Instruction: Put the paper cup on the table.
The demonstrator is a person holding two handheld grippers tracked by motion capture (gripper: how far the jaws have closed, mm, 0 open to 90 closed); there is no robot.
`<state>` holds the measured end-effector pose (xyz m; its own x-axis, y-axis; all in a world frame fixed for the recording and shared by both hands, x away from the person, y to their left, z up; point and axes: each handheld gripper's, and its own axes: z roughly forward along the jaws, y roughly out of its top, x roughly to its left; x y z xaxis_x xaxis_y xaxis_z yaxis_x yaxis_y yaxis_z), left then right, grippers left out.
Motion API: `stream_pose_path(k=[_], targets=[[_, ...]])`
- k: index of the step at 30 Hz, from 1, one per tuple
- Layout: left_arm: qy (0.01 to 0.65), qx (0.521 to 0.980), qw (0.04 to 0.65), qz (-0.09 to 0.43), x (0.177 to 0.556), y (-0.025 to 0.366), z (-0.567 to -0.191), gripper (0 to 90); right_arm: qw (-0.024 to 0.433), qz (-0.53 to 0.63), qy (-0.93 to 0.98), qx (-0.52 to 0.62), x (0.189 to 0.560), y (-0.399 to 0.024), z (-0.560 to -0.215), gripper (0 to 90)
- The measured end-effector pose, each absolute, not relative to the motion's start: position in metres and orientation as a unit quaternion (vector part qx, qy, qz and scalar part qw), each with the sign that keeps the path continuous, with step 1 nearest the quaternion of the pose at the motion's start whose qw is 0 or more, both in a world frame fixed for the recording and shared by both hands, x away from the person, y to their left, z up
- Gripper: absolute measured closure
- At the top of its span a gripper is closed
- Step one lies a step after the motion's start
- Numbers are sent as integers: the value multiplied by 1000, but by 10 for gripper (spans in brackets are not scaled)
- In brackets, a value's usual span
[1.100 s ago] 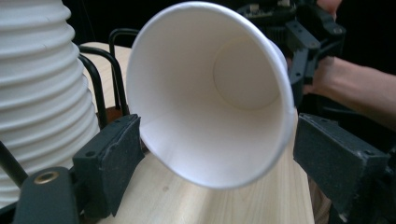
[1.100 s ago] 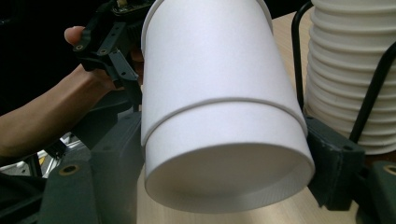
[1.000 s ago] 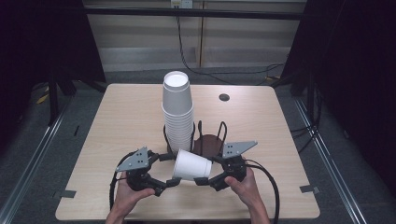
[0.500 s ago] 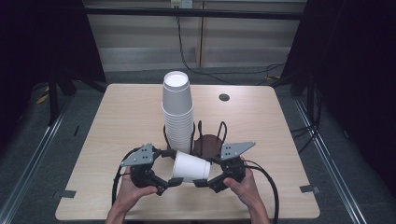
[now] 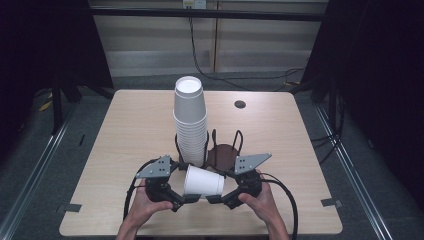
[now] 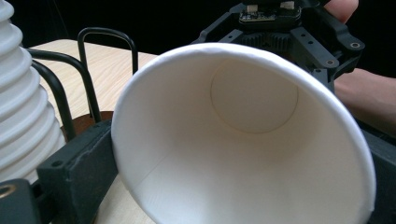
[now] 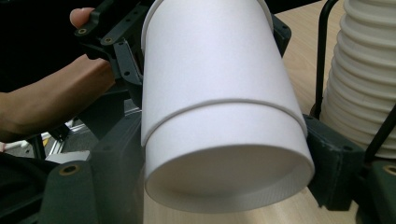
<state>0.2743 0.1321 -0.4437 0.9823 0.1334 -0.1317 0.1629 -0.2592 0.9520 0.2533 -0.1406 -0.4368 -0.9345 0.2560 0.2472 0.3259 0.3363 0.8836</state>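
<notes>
High view first: a single white paper cup is held on its side just above the near edge of the table, between the two hand-held grippers. Its wide mouth is turned toward the left gripper and its base toward the right gripper.

From the right gripper view, the cup's base end is clamped between that gripper's two black jaws, one pressed against each side of the wall (a firm grip, by the look of it). From the left gripper view, the open rim of the cup is seen head-on between the left jaws, which have just been opening; whether the pads touch the rim cannot be told, so that gripper is read as spread wide around the mouth.

Just behind the cup, a tall stack of white cups is stood upright in a black wire holder with a dark round base. Farther back, a small dark disc is set in the tabletop.
</notes>
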Motion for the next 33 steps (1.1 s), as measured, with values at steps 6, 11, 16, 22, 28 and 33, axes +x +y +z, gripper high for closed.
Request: stream_pose_path(k=[6, 11, 16, 22, 28, 33], targets=[[88, 793, 602, -27, 275, 129, -445, 25, 36, -546, -819, -172, 252, -140, -436, 229], [86, 795, 599, -32, 276, 128, -445, 42, 33, -540, -823, -170, 252, -140, -437, 230], [90, 791, 603, -42, 277, 131, -443, 75, 32, -543, -823, -165, 255, -142, -440, 217], [94, 791, 603, -42, 275, 132, -441, 92, 30, -550, -819, -163, 254, -141, -442, 202], [105, 792, 601, -33, 278, 134, -440, 92, 12, -564, -807, -175, 253, -144, -445, 155], [114, 797, 593, -24, 279, 138, -440, 92, -11, -575, -792, -207, 249, -153, -453, 133]])
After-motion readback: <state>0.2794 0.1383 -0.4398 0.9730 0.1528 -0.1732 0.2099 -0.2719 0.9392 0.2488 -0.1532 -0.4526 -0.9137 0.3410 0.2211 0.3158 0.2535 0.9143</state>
